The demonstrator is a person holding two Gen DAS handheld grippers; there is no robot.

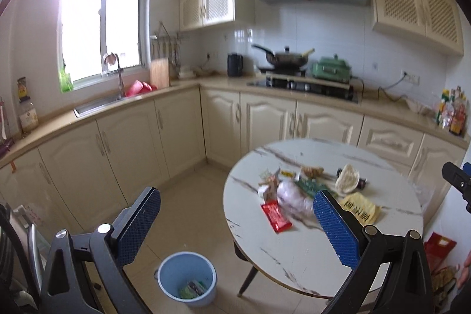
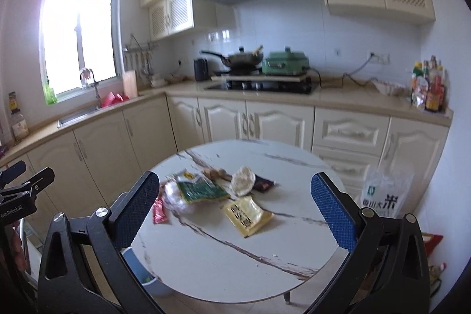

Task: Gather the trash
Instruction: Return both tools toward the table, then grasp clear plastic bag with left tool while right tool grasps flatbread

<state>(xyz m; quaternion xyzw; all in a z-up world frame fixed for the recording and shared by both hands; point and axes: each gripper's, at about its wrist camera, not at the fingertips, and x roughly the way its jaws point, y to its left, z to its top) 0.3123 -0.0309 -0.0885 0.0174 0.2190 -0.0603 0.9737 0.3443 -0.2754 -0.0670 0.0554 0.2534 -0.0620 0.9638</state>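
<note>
Trash lies on a round white marble table: a red wrapper, a yellow packet, a green packet, a clear crumpled bag, a pale round wrapper. A blue bin with some trash inside stands on the floor left of the table. My left gripper is open and empty, above the floor and the table's left edge. My right gripper is open and empty, above the table in front of the trash.
Cream kitchen cabinets and a counter run behind the table, with a sink, a stove with a pan and bottles. A white rice bag leans right of the table. Red packaging lies on the floor at right.
</note>
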